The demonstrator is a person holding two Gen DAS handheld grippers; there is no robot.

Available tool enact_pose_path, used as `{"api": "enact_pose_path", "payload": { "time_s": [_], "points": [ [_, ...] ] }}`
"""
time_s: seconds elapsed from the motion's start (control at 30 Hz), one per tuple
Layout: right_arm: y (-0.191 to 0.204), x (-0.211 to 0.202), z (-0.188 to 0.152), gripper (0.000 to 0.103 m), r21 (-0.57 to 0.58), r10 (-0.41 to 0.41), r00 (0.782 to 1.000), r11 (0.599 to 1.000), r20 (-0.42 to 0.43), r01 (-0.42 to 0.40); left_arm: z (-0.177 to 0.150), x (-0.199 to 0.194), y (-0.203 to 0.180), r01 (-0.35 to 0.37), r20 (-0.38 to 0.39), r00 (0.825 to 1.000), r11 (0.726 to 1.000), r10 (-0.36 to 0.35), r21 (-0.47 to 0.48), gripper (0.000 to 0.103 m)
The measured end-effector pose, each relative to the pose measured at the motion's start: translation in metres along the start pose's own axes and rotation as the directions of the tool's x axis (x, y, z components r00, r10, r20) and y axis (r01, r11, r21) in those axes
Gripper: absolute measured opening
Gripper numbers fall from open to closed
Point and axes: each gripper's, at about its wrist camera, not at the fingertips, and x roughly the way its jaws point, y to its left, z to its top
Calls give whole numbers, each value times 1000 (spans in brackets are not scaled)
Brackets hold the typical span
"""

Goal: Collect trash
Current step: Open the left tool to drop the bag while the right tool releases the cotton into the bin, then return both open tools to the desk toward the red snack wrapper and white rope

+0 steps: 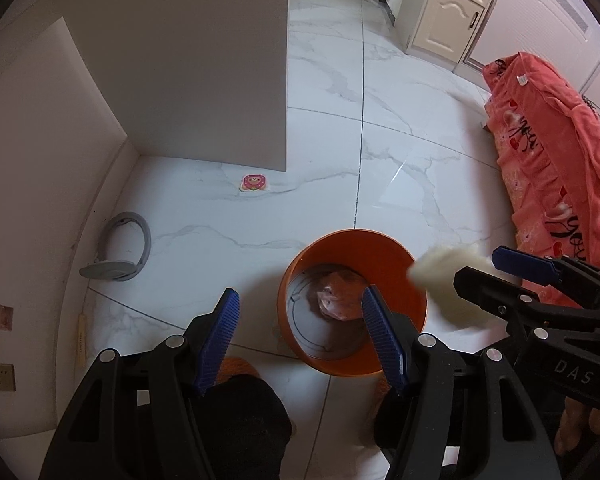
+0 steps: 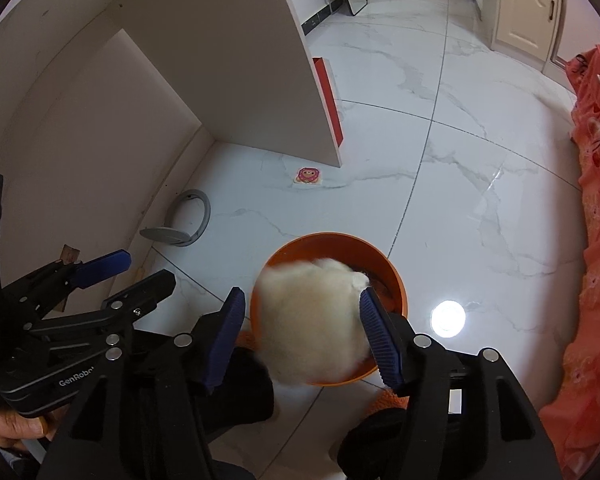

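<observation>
Left of the orange bin (image 1: 352, 304), a pink sticker (image 1: 254, 182) lay uncollected on the floor. The left claw (image 1: 300, 336) gaped empty above the bin, which held a crumpled wrapper (image 1: 336, 296). The right claw (image 2: 302, 336) stood open around a white fluffy wad (image 2: 312, 320) over the bin, seemingly released.

orange bin (image 1: 412, 280) — pink wrapper (image 1: 336, 296) inside | white fluffy wad (image 1: 444, 280) at right gripper (image 1: 480, 268) — apart

Glossy marble-look floor (image 1: 380, 160), smooth plastic bin (image 2: 396, 288), fluffy white wad (image 2: 312, 320).
</observation>
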Motion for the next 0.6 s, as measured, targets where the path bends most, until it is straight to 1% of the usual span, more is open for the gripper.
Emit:
{"api": "enact_pose_path", "payload": {
  "time_s": [0.13,0.27,0.33,0.4,0.43,0.5,0.6],
  "points": [
    [7,-11,0,60,-12,-6,1000,1000,25,6,-3,-10,1,-10,20,1000,1000,10,-3,65],
    [18,-45,-1,60,-31,6,995,1000,97,-3,-5,-30,-1,-15,56,998,1000,15,2,65],
    [25,-65,-1,64,-45,13,990,999,144,-6,-5,-46,-5,-24,89,996,1000,23,9,65],
    [33,-88,-1,67,-66,16,981,998,195,-3,-6,-66,-10,-15,136,991,1000,13,17,65],
    [37,-100,-2,68,-82,25,975,997,220,-7,-7,-74,-13,-15,154,988,1000,12,22,70],
    [43,-122,-2,68,-105,28,963,994,268,0,-8,-92,-18,-29,197,980,999,22,32,76],
    [50,-158,-3,68,-132,32,937,991,349,15,-8,-117,-26,-45,253,967,998,31,51,76]
  ]
}}
